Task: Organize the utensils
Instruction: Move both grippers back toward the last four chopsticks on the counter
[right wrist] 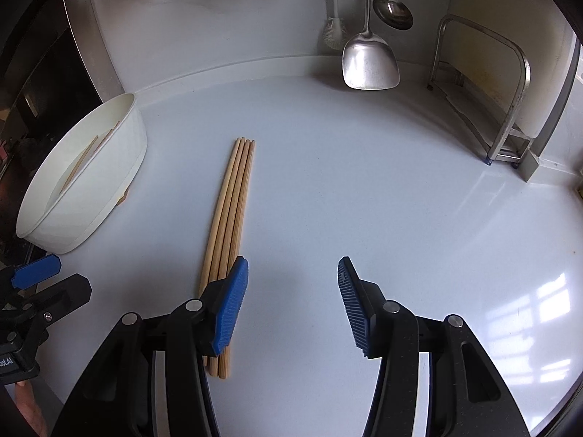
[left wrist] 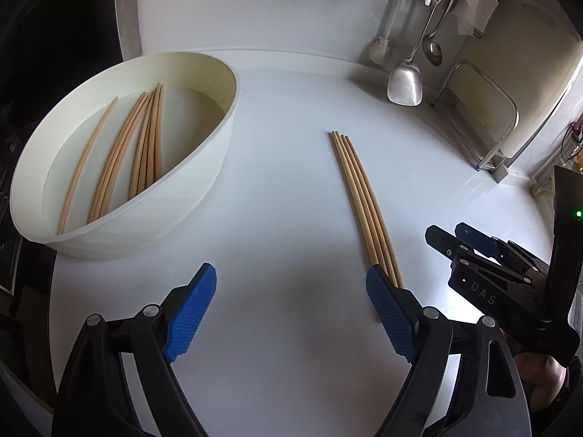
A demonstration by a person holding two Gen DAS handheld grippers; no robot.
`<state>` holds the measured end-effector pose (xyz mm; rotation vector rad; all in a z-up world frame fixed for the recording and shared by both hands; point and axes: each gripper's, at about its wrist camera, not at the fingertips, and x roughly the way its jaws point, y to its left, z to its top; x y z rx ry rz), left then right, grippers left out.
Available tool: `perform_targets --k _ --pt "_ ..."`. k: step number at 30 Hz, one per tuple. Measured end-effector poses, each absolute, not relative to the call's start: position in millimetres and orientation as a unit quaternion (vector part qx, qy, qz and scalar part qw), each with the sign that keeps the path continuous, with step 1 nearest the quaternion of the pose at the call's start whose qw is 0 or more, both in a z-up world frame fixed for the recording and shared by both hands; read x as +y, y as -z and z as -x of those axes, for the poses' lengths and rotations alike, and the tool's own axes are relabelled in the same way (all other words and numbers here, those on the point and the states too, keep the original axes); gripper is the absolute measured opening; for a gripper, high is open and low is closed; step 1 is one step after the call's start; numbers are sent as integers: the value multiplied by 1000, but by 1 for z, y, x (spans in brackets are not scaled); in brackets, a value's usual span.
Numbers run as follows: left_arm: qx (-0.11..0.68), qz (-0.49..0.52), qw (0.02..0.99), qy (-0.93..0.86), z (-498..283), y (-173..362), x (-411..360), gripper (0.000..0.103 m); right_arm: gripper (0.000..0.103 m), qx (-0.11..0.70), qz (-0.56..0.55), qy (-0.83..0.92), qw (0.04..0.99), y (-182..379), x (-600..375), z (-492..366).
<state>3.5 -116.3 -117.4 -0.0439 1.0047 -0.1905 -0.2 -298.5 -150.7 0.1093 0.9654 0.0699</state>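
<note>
A bundle of several wooden chopsticks point(left wrist: 359, 196) point(right wrist: 231, 218) lies side by side on the white counter point(left wrist: 284, 189) point(right wrist: 364, 189). Left of it stands a white oval basin point(left wrist: 204, 182) point(right wrist: 91, 211) with several more chopsticks point(left wrist: 145, 142) inside. My left gripper point(left wrist: 291, 269) is open over bare counter, and the bundle's near end runs behind its right finger point(left wrist: 390, 309). My right gripper point(right wrist: 291, 260) point(left wrist: 459, 240) is open with nothing between its pads. The bundle passes under its left finger point(right wrist: 229, 306). My left gripper's fingers point(right wrist: 36, 273) show at the lower left of the right wrist view.
A steel spatula point(left wrist: 405, 83) point(right wrist: 370, 62) and a ladle point(left wrist: 433, 51) point(right wrist: 392, 11) hang at the back wall beside a white brush point(right wrist: 335, 29). A metal rack point(left wrist: 488, 134) point(right wrist: 510, 109) stands at the right. A dark appliance point(right wrist: 43, 83) borders the counter on the left.
</note>
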Motion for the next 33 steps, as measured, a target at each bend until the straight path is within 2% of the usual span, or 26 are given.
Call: perform_targets --k 18,22,33 --pt "466 36 882 65 -9 127 -104 85 51 460 -40 -43 886 175 -276 -24" --pt "461 41 884 68 -11 126 -103 90 51 461 -40 -40 885 176 -275 -23" --pt "457 44 885 80 -14 127 -104 93 51 464 -15 -31 885 180 -267 -24"
